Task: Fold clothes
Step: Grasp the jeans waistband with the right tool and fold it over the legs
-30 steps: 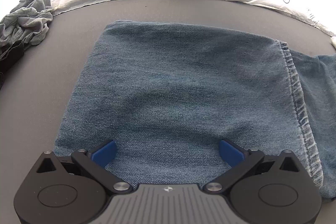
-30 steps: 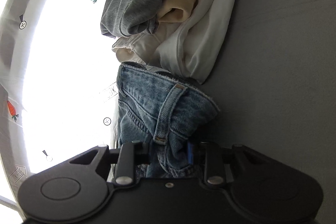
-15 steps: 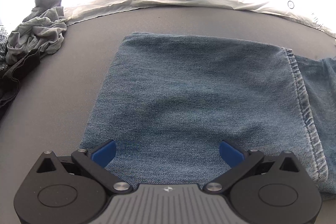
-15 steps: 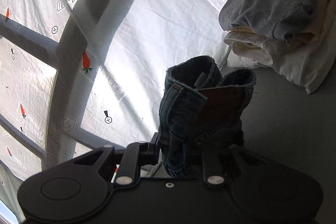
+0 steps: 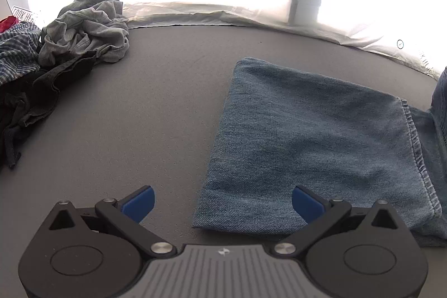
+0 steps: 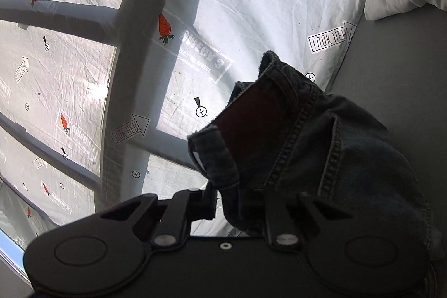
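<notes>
Right wrist: right tool [image 6: 240, 203] clamped on jeans [image 6: 293, 147] waistband, now raised. Left tool [image 5: 222, 203] wide open, empty, shifted left of jeans; fold underway.

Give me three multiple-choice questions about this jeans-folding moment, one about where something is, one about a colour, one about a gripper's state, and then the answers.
1. Where does the pile of crumpled unfolded clothes lie in the left wrist view?
A. far left of the table
B. on top of the jeans
C. between the gripper's fingers

2. What colour are the pads on the left gripper's fingers?
A. red
B. blue
C. yellow

3. What state is the right gripper in?
A. open and empty
B. shut on a white towel
C. shut on the jeans

Answers:
1 A, the heap sits at the left edge of the grey table, apart from the folded jeans.
2 B, both pads show blue.
3 C, denim with a waistband and belt loop is bunched between its fingers.
</notes>
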Action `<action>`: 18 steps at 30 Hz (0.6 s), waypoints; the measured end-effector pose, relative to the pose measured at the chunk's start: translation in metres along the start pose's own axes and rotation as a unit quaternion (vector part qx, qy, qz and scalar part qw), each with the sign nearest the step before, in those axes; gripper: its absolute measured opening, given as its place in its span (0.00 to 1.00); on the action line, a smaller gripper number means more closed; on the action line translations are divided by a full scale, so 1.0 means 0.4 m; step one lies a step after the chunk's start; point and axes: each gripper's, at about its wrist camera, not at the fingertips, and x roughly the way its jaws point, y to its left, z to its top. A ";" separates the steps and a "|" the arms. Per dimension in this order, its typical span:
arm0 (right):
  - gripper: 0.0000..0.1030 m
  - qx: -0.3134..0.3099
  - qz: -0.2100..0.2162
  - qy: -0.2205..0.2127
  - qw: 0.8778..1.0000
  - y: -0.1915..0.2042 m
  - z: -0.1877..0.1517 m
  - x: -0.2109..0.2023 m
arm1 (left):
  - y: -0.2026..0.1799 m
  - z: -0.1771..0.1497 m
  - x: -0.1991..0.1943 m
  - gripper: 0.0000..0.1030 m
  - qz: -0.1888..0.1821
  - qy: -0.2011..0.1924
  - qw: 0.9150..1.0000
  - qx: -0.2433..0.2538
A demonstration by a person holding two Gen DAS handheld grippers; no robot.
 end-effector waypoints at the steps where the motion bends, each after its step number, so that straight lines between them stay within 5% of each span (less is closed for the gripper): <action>1: 0.14 0.002 0.000 0.002 1.000 0.004 -0.015 0.009 | 0.016 -0.001 0.001 1.00 -0.002 0.001 1.000 -0.001; 18: 0.13 -0.001 -0.010 0.106 0.994 0.087 -0.338 0.221 | 0.189 0.035 0.073 1.00 -0.048 0.008 0.999 0.022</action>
